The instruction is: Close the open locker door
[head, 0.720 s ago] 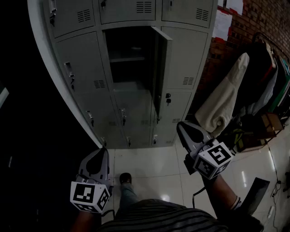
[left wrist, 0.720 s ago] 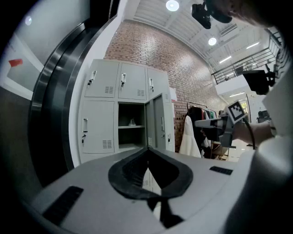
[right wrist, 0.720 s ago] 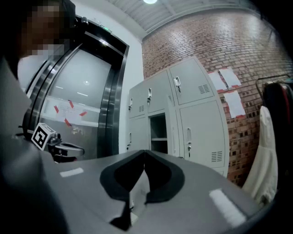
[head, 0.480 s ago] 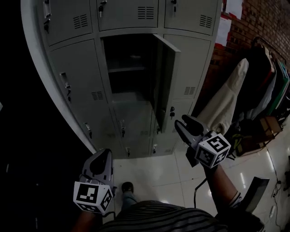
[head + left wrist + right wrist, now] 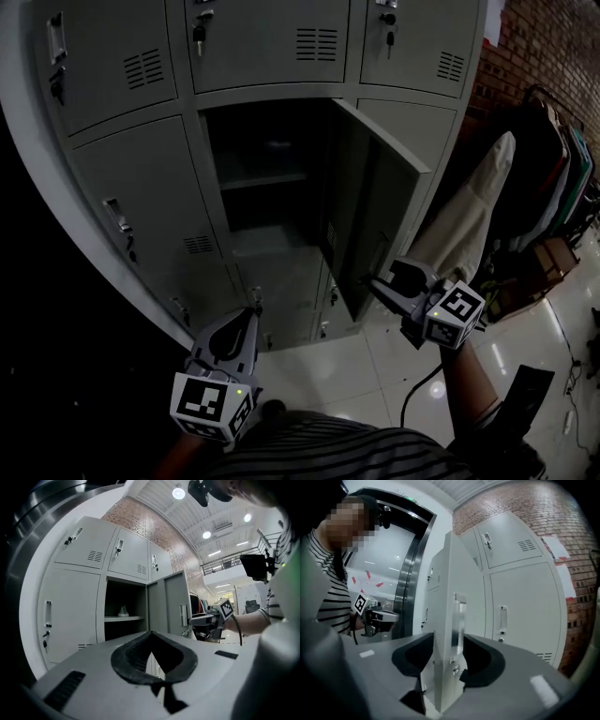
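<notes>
The left tongs [image 5: 242,323] hang low, left of the locker door [image 5: 375,216] and well apart from it, below the open compartment [image 5: 267,178]. Their tips are clenched together with nothing between them, and they touch nothing.

The door stands swung out toward the person from hinges on the compartment's right side. Its long axis is upright and its free edge is nearest the person.

At the lower part of that free edge are the right tongs [image 5: 380,281]. The right gripper view shows them parted only by the door's thickness. One pad lies against the door's inner face, the other by the upright handle [image 5: 458,616] on its outer face, so they appear to be pinching the edge rather than merely straddling it.

The right hand is plainly the nearer one. The closing move turns on this: the compartment lies left of the door's free edge, so the edge likely has to swing leftward and away from the person.
</notes>
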Motion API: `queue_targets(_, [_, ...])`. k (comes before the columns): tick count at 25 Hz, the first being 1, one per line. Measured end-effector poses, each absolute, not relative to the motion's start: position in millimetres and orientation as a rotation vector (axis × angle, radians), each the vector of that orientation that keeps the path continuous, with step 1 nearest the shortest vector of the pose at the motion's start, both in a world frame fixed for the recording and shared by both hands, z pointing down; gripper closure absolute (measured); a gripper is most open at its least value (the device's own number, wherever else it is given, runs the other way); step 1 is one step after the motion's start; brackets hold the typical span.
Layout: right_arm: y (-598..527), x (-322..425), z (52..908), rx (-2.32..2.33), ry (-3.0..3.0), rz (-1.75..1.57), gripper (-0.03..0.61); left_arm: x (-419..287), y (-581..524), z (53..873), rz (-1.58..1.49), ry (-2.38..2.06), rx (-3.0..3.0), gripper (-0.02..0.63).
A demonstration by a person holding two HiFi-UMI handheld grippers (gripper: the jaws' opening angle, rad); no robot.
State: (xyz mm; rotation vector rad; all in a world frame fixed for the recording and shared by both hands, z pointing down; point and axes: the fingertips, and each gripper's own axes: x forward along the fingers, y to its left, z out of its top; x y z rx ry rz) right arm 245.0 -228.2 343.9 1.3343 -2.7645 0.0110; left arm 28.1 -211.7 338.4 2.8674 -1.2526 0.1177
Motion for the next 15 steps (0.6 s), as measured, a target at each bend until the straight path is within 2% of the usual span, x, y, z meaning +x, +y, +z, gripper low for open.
queue_targets(8, [-232, 187, 344, 1.174, -2.740, -0.044, 0.422, 17, -232, 349, 0.126, -1.265, 2.817, 0.609])
queue_targets(15, [-261, 119, 344, 1.365, -2.708, -0.013, 0.431, -25, -242, 370, 0.164, -1.366, 2.719, 0.609])
